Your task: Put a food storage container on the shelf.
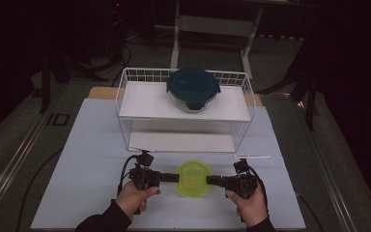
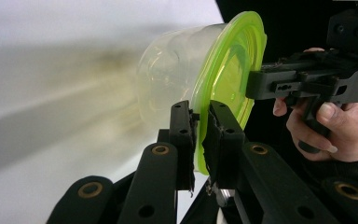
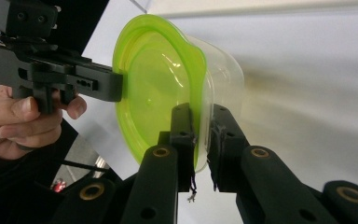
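On the bench (image 1: 77, 193), near edge, in front of the wire rack (image 1: 125, 96): my left tongs (image 1: 176, 177) are pinched nearly shut on the left rim of the green-lidded tub (image 1: 193, 178), pads either side of the lid edge, as the left tongs' camera shows (image 2: 200, 130). Tub itself is clear plastic with a lime lid (image 2: 228, 70), lid on, sitting between both tools roughly centre of the bench. My right tongs (image 1: 209, 180) do the same on the opposite rim, nearly closed with the lid edge clamped between the pads (image 3: 200, 130). So it's a two-sided grip, both holding. Judging by the shadow and the gap under the tub in the gripper views, I'd say it is just off the white surface, but I can't be sure from above. Progress: grasp done, lift likely begun; transport and set-down left. Likely target is the rack, where the upper shelf (image 1: 145, 104) already carries a dark-lidded glass container (image 1: 193, 89) toward its right; free room to its left, and the lower shelf (image 1: 183, 141) is bare. That destination is my guess. Count: two tongs, two lidded containers (one green, one dark teal), one rack with two shelves, one thin white stick (image 1: 252, 156) lying on the bench right of the rack's foot.
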Available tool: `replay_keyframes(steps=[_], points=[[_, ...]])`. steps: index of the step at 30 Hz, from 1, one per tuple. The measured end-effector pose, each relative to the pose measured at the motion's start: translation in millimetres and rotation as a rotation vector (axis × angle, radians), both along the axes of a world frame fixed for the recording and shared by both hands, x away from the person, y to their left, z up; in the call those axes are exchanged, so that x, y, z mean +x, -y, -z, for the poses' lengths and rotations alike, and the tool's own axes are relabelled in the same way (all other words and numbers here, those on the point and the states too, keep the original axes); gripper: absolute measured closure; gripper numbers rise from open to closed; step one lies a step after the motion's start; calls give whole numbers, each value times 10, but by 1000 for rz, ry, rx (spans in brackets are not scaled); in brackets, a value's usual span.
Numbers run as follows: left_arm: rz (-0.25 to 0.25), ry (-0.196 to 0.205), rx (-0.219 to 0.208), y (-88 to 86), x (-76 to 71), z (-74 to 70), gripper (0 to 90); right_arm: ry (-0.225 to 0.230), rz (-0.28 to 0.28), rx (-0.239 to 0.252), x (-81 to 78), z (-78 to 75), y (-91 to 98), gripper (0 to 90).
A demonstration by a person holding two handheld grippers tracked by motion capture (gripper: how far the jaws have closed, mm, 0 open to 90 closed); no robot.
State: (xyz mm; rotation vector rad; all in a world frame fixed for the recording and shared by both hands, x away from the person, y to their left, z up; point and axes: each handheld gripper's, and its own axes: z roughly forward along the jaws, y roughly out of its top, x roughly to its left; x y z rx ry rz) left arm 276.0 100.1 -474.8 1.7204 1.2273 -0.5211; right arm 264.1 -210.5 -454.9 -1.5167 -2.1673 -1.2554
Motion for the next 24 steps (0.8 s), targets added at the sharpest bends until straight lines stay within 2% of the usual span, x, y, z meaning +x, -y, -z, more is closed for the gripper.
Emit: replay_keyframes(steps=[8, 15, 24], points=[[-4, 53, -12, -51, 5, -225, 809, 57, -12, 8, 13, -224, -31, 812], [-17, 79, -23, -76, 29, -411, 809, 91, -14, 14, 50, -395, -51, 812], [-34, 114, -20, -107, 86, -733, 810, 138, -19, 26, 127, -686, -77, 812]])
